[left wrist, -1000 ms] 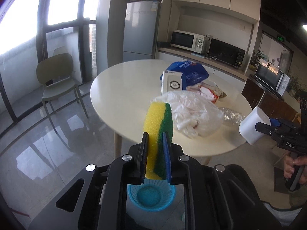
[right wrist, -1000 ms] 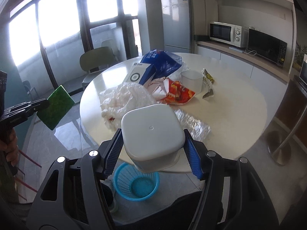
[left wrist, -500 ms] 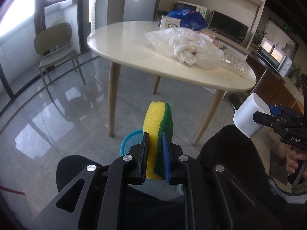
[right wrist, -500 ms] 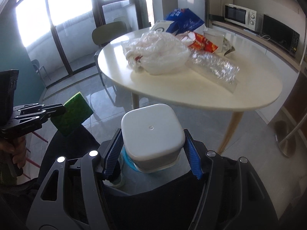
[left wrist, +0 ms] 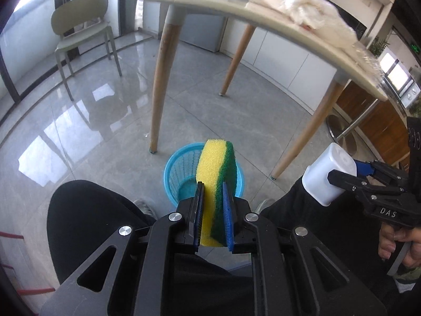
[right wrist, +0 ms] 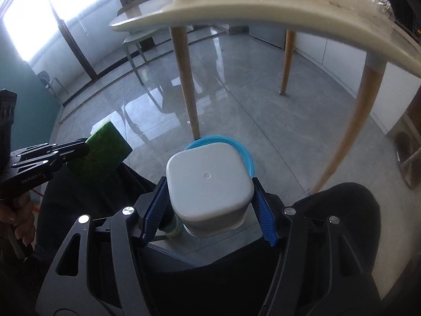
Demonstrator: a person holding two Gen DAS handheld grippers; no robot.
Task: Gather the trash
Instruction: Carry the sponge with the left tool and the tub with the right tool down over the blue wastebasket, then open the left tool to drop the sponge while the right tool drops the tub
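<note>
Sponge and white container held above the blue bin for discarding.

The sponge [left wrist: 214,184], soft and light, is pinched edgewise by the left gripper [left wrist: 212,217] jaws over the blue bin [left wrist: 172,173]. The white container [right wrist: 209,181], judged rigid, light and slippery, is clamped across its sides by the right gripper [right wrist: 210,216]. Only the left view shows the bin's open interior; trash is seen on the counter [right wrist: 263,21].

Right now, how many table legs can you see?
3. In the left wrist view: one leg beside the blue basket, one farther back, one at the right. Others may be hidden.
</note>
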